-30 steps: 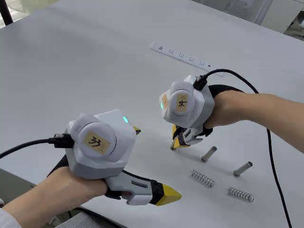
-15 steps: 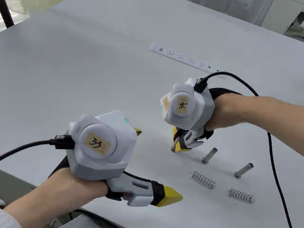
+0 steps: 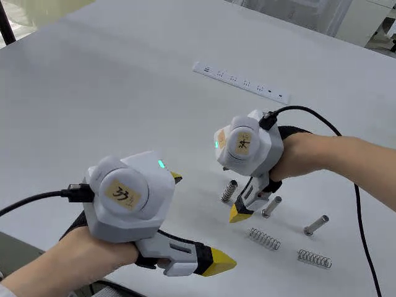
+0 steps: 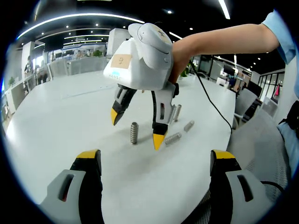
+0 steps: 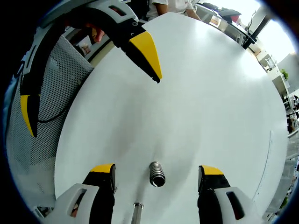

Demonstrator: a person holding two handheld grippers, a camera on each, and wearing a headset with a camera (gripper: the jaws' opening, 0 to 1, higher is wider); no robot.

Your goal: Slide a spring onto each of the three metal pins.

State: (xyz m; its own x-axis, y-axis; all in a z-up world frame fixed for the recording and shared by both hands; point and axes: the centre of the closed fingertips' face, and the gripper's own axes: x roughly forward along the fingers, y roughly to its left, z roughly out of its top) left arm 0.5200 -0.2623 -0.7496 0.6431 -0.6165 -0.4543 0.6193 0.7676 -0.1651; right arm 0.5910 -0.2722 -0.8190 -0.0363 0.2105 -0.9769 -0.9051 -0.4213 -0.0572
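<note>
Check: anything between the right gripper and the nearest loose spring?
Nothing visible does: bare table lies between the right gripper and that spring. A bare pin lies beside the path; the sprung pin stands between the jaws.

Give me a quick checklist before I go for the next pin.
1. Sprung pin standing, clear of both jaws: ok.
2. Its spring fully seated: cannot tell.
3. Right gripper open, empty: ok.
4. Left gripper open, empty: ok.
5. Two bare pins lying flat, apart: ok.
6. Two loose springs lying free beside them: ok.
</note>
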